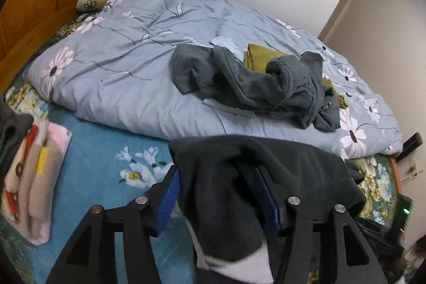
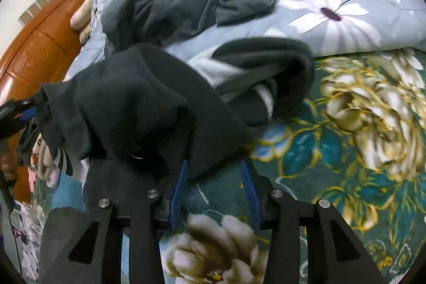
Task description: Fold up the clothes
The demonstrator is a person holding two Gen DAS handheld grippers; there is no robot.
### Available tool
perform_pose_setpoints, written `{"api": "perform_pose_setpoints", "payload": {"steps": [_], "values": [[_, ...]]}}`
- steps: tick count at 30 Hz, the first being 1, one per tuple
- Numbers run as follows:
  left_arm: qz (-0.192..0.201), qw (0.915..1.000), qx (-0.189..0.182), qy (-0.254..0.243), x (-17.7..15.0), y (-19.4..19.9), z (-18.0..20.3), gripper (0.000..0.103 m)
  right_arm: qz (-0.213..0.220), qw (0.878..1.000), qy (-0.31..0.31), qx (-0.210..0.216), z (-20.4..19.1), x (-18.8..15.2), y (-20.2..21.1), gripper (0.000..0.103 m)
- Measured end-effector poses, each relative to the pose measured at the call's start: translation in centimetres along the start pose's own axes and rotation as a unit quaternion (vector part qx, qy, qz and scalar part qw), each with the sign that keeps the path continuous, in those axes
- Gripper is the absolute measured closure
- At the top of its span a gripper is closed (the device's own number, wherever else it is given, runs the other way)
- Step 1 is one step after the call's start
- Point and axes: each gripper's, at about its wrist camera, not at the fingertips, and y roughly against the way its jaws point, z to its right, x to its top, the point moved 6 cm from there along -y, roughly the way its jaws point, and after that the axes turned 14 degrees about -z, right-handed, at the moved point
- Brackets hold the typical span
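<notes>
Dark fleece garment [image 1: 239,177] with pale lining, low centre of the left wrist view, draped across the left gripper [image 1: 221,196]; blue fingers [image 1: 168,200] parted midway, cloth slack between, no clamp evident. Right gripper [image 2: 213,193] half-parted too, a fold of the same garment hanging between, not pinched. Folding barely begun, by the look. Folded printed piece [image 1: 32,177] done at lower left. Grey clothes heap [image 1: 253,81] and olive garment [image 1: 259,57] on the floral duvet [image 1: 119,57], centre right, still unfolded.
</notes>
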Motion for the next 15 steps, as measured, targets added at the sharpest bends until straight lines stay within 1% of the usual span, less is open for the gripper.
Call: {"api": "perform_pose_setpoints", "payload": {"steps": [3, 5, 8, 12, 14, 15], "values": [[-0.007, 1.0, -0.005, -0.001, -2.1, 0.2, -0.4, 0.035, -0.024, 1.0, 0.002, 0.014, -0.9, 0.5, -1.9, 0.059], [-0.024, 0.9996, 0.008, -0.015, -3.4, -0.7, -0.3, 0.034, -0.033, 0.999, 0.001, 0.026, -1.6, 1.0, -2.9, 0.059], [-0.054, 0.9971, 0.033, -0.042, -5.2, -2.5, 0.1, 0.034, -0.027, 0.999, -0.001, 0.028, -2.4, 1.7, -3.3, 0.059], [-0.095, 0.9905, 0.065, -0.076, -6.5, -6.0, 0.6, 0.034, -0.023, 0.999, -0.011, 0.028, -3.0, 2.8, -3.7, 0.06], [-0.108, 0.9888, 0.078, -0.067, -6.5, -7.4, 0.2, 0.034, -0.014, 1.0, -0.012, 0.023, -3.1, 3.2, -3.4, 0.063], [-0.108, 0.9894, 0.081, -0.054, -6.3, -7.9, -0.2, 0.034, -0.008, 1.0, -0.013, 0.02, -3.2, 3.4, -3.2, 0.068]]}}
